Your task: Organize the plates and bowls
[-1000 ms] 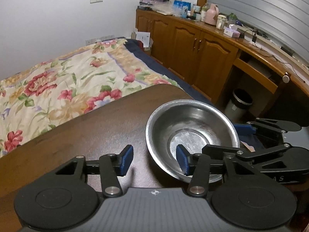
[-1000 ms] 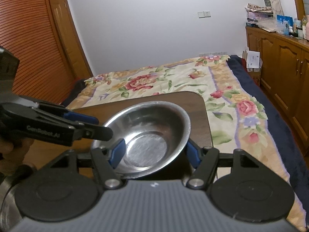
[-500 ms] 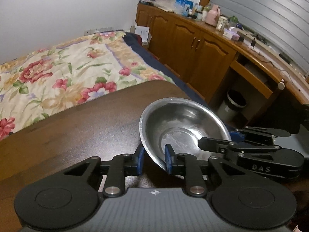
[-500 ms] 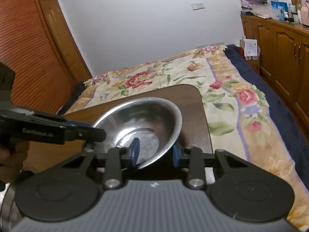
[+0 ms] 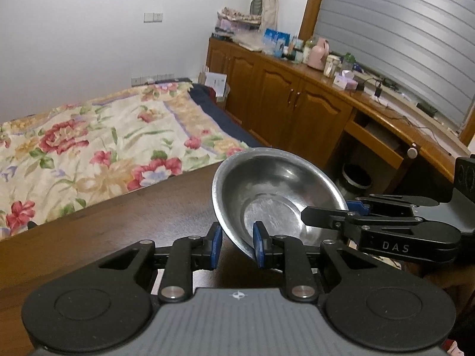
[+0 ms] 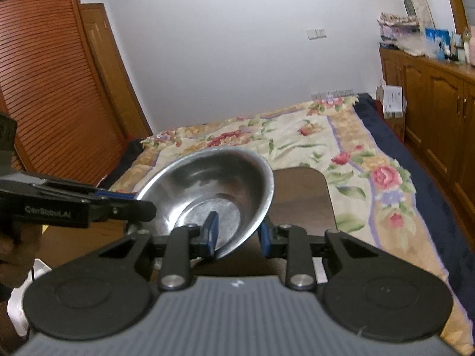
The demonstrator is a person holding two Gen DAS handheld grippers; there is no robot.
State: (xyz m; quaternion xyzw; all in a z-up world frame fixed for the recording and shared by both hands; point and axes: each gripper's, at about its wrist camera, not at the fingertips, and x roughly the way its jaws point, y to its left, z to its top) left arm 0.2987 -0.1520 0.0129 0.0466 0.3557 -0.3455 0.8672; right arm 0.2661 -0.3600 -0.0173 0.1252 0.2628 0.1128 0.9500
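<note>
Bowl (image 5: 276, 195), now pinched at opposite rims by left gripper (image 5: 237, 244) and right gripper (image 6: 239, 233), has risen tilted off the tabletop (image 5: 124, 234), ready for relocating.

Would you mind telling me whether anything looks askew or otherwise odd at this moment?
Only the steel bowl looks askew: it is tilted above the wooden table, pinched at opposite rims by the left gripper and right gripper. Nothing looks spilled or damaged.

1 steel bowl (image 5: 276, 190), 2 grippers: left (image 5: 236, 244), right (image 6: 238, 235); 1 table (image 5: 118, 222), 1 bed (image 5: 98, 136).
</note>
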